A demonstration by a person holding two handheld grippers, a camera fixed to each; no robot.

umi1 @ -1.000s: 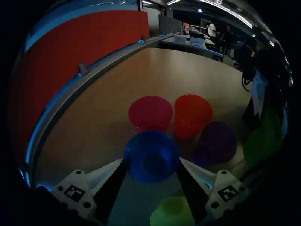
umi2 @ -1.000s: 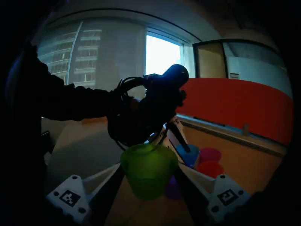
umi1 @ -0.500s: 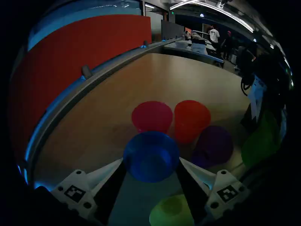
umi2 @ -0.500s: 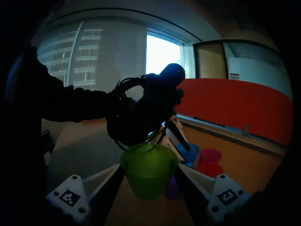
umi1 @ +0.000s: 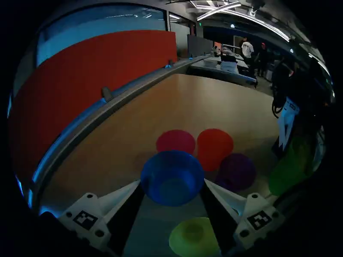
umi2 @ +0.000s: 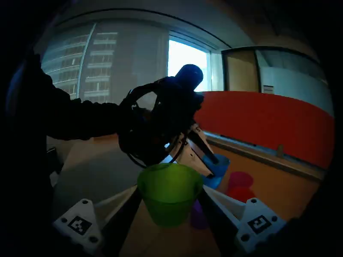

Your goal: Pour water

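right gripper (umi2: 170, 190): both fingers pressed on the sides of the green cup
green cup (umi2: 169, 201): upright, mouth up, above the table
left gripper (umi2: 205, 159): farther off, carried by a dark-sleeved hand (umi2: 141, 135), fingers clasping the blue cup
blue cup (umi2: 217, 167): just beyond the green cup's rim
pink cup (umi2: 240, 179): on the table (umi2: 278, 192), toward its edge below the red partition (umi2: 274, 124)
red cup (umi2: 239, 194): touching the pink cup
purple cup (umi2: 197, 215): half hidden behind the green cup

**Around the edges: wall, table, window**

In the left gripper view, a red partition (umi1: 85, 81) runs long at ten o'clock, and a grey rail (umi1: 85, 124) hugs its foot. The wooden table (umi1: 193, 107) spreads pale through the middle toward twelve. At one o'clock, people (umi1: 246, 48) stand far back under a bright ceiling strip (umi1: 223, 6). Over in the right gripper view there's a bright window (umi2: 184, 60) at twelve, a high-rise (umi2: 64, 64) at ten and a wooden panel (umi2: 240, 70) at one.
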